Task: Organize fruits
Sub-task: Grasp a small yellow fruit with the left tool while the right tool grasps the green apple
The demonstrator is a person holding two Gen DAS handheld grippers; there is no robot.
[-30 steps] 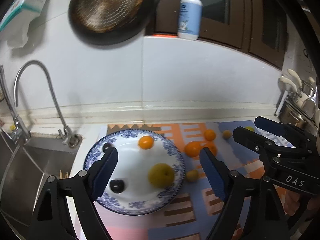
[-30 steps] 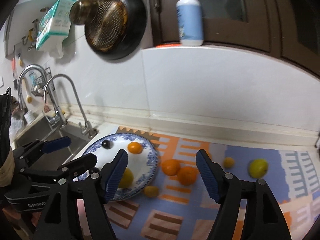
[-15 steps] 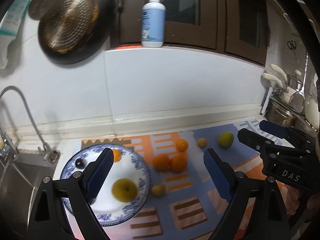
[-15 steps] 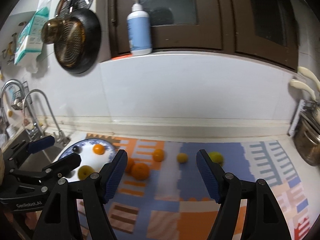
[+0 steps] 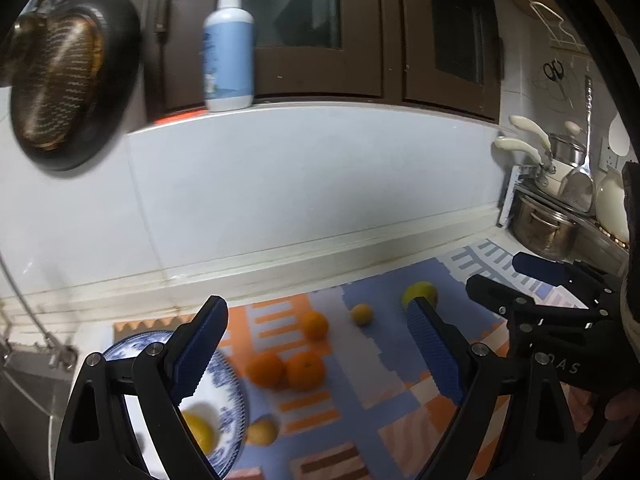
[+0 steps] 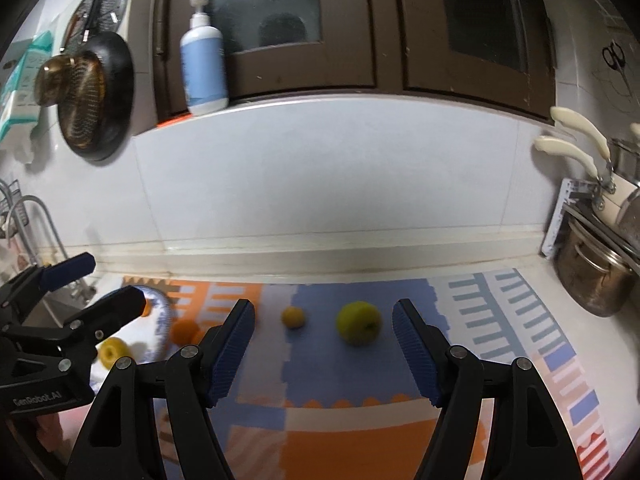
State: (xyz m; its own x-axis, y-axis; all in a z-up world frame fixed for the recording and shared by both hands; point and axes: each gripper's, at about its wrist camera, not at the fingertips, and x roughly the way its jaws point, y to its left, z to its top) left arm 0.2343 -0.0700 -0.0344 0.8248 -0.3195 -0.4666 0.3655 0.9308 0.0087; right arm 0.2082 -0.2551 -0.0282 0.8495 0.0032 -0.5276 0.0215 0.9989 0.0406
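Since a second ago both views have swung rightward along the counter: the blue-patterned plate [image 5: 236, 408], then centred under the left gripper [image 5: 316, 354], now sits at the lower left, and the green-yellow apple [image 6: 359, 322], then far off to the right, now lies between the spread fingers of the right gripper [image 6: 323, 344], though ahead of them and untouched. Both grippers are empty; the left stands wide apart, the right moderately apart. By my reading the sorting is partly done: a yellow fruit [image 5: 198, 430] lies on the plate, while other fruit there is hidden or blurred. Still loose on the patterned mat [image 6: 500, 320] are two oranges [image 5: 286, 370] touching each other, a smaller orange [image 5: 315, 325] behind them, a small yellow fruit [image 6: 293, 317], another yellowish fruit [image 5: 262, 432] just beside the plate's rim, and the apple. Six pieces seem left to gather.
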